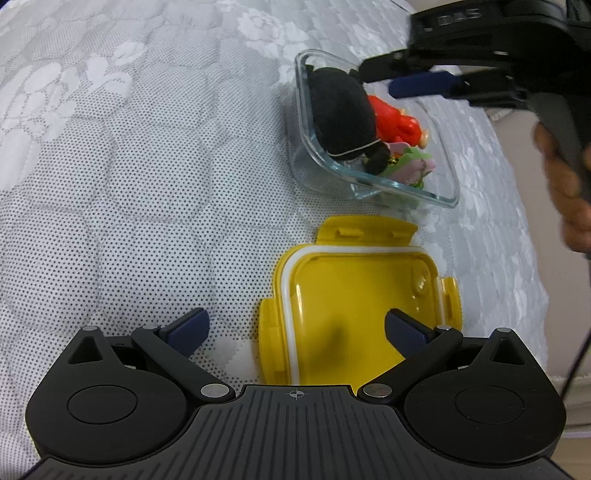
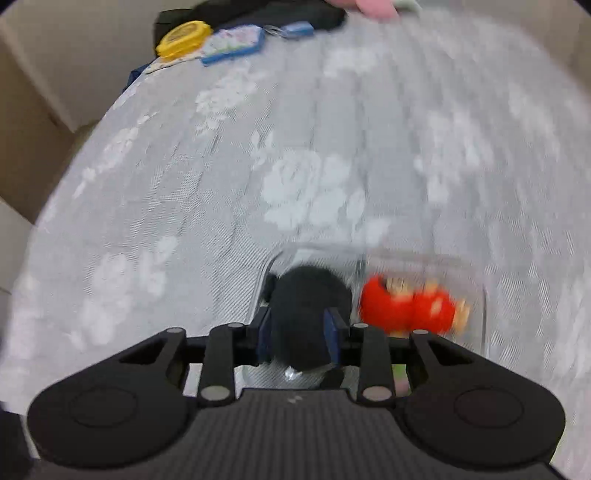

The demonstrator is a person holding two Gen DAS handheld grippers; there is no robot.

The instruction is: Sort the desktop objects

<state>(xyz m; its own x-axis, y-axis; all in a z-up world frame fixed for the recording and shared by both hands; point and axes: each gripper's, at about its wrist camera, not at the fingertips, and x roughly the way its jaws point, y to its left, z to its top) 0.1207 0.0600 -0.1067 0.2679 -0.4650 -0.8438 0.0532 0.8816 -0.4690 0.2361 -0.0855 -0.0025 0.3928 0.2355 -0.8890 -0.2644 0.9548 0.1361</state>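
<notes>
A clear glass container [image 1: 406, 189] [image 2: 484, 314] sits on a white quilted mattress [image 1: 147, 155]. In it lie a black plush [image 1: 340, 114] [image 2: 306, 295], a red toy [image 1: 399, 122] [image 2: 406, 308] and a green and pink toy [image 1: 412, 162]. My right gripper [image 1: 376, 79] [image 2: 298, 332] hovers over the container with its jaws narrow. Its pads frame the plush in the right wrist view, and any contact is unclear. My left gripper [image 1: 297, 328] is open above the yellow lid [image 1: 354, 291], which lies upside down in front of the container.
A hand [image 1: 565, 184] holds the right gripper at the mattress's right edge. At the far end lie a yellow round case [image 2: 183, 37], a blue-rimmed pouch [image 2: 232, 46], a small blue item [image 2: 295, 28] and dark fabric [image 2: 258, 14]. Beige surfaces border the mattress on the left.
</notes>
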